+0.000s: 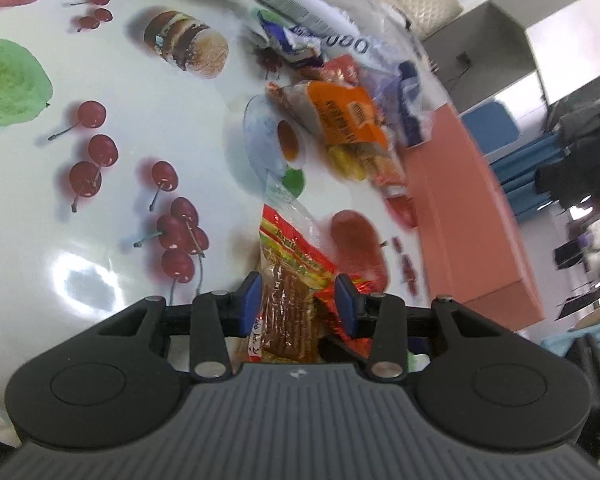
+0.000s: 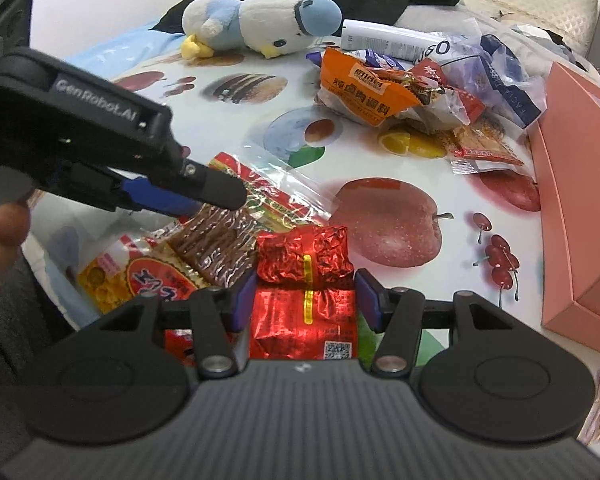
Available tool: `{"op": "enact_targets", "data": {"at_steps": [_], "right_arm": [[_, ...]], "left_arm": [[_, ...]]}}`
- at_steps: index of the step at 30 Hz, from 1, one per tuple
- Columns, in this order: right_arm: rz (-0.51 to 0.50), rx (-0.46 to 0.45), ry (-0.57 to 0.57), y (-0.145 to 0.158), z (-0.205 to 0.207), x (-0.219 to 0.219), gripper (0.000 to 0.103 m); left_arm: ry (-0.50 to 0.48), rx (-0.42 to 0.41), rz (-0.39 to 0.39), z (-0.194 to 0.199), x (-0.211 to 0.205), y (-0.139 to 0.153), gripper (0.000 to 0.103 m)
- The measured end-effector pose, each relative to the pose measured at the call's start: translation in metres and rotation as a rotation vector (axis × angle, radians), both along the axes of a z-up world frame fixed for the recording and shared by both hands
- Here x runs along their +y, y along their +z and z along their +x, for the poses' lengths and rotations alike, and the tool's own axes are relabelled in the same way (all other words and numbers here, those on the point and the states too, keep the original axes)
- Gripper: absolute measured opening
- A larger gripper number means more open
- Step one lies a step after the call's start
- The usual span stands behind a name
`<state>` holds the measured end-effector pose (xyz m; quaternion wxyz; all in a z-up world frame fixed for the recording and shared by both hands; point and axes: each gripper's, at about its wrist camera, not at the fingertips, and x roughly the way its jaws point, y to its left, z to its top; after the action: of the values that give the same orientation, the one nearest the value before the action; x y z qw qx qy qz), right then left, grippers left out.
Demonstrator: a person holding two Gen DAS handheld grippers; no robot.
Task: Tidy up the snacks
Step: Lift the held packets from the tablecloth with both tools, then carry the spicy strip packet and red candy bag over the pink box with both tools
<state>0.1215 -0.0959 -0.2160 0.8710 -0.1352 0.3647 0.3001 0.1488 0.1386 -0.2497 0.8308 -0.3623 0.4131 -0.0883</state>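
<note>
A clear packet of brown snack strips (image 1: pixel 286 280) with a red, yellow and green header sits between the blue pads of my left gripper (image 1: pixel 299 302), which is shut on it. From the right wrist view, that left gripper (image 2: pixel 212 200) comes in from the left over the same packet (image 2: pixel 216 236). My right gripper (image 2: pixel 306 300) is shut on a crinkled red foil packet (image 2: pixel 304 256) with a yellow stripe, just right of the strips. Both are low over the fruit-print tablecloth (image 2: pixel 388 216). A pile of mixed snack bags (image 2: pixel 364 92) lies further back.
A pink box (image 2: pixel 580 200) stands along the table's right side, beside the snack pile (image 1: pixel 340 116). A blue and white plush bird (image 2: pixel 260 24) lies at the back with dark clothing behind it. A person's hand (image 2: pixel 4 236) holds the left gripper.
</note>
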Motion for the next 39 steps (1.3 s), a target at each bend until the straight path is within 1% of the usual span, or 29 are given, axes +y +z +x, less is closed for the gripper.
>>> {"op": "enact_targets", "data": {"at_steps": [3, 5, 7, 8, 10, 11, 13, 15, 17, 21, 24, 27, 30, 35, 39], "right_arm": [[0.008, 0.004, 0.004, 0.000, 0.001, -0.001, 0.056], [0.020, 0.005, -0.001, -0.001, 0.002, -0.003, 0.056], [0.030, 0.005, 0.000, -0.002, 0.001, -0.004, 0.056], [0.034, 0.007, 0.000, -0.002, 0.002, -0.005, 0.056], [0.038, 0.010, 0.000, -0.001, 0.002, -0.005, 0.056], [0.038, 0.011, 0.001, -0.001, 0.002, -0.005, 0.056], [0.039, 0.010, 0.000, -0.001, 0.002, -0.005, 0.056], [0.041, 0.010, -0.001, -0.001, 0.002, -0.005, 0.056], [0.046, 0.011, -0.003, -0.001, 0.002, -0.006, 0.056], [0.046, 0.011, -0.003, -0.001, 0.002, -0.006, 0.056], [0.042, 0.015, -0.008, 0.001, 0.003, -0.005, 0.056], [0.037, 0.036, -0.027, 0.006, 0.004, -0.007, 0.056], [0.060, 0.057, -0.057, 0.012, 0.004, -0.016, 0.056], [0.071, 0.026, -0.090, 0.025, -0.005, -0.033, 0.056], [0.085, 0.019, -0.129, 0.034, -0.013, -0.050, 0.056]], "left_arm": [[0.026, -0.017, -0.117, -0.007, 0.009, -0.002, 0.045], [0.022, -0.027, -0.172, -0.011, 0.010, -0.002, 0.045], [0.022, -0.038, -0.206, -0.014, 0.007, -0.002, 0.045], [0.022, -0.033, -0.206, -0.014, 0.006, -0.002, 0.045], [0.019, -0.019, -0.184, -0.014, 0.001, -0.004, 0.045], [0.012, -0.007, -0.179, -0.013, -0.001, -0.007, 0.042], [-0.003, 0.022, -0.147, -0.012, -0.009, -0.011, 0.034], [-0.016, 0.034, -0.078, -0.013, -0.017, -0.012, 0.020], [-0.014, 0.034, -0.021, -0.015, -0.023, -0.012, 0.015], [0.011, 0.028, -0.012, -0.018, -0.022, -0.011, 0.012], [0.016, 0.022, 0.006, -0.019, -0.024, -0.009, 0.012], [0.014, 0.007, 0.043, -0.022, -0.029, 0.000, 0.010], [0.007, -0.007, 0.092, -0.026, -0.036, 0.011, 0.009], [-0.013, -0.016, 0.161, -0.034, -0.049, 0.027, 0.007], [-0.020, -0.024, 0.218, -0.043, -0.059, 0.038, 0.007]]}}
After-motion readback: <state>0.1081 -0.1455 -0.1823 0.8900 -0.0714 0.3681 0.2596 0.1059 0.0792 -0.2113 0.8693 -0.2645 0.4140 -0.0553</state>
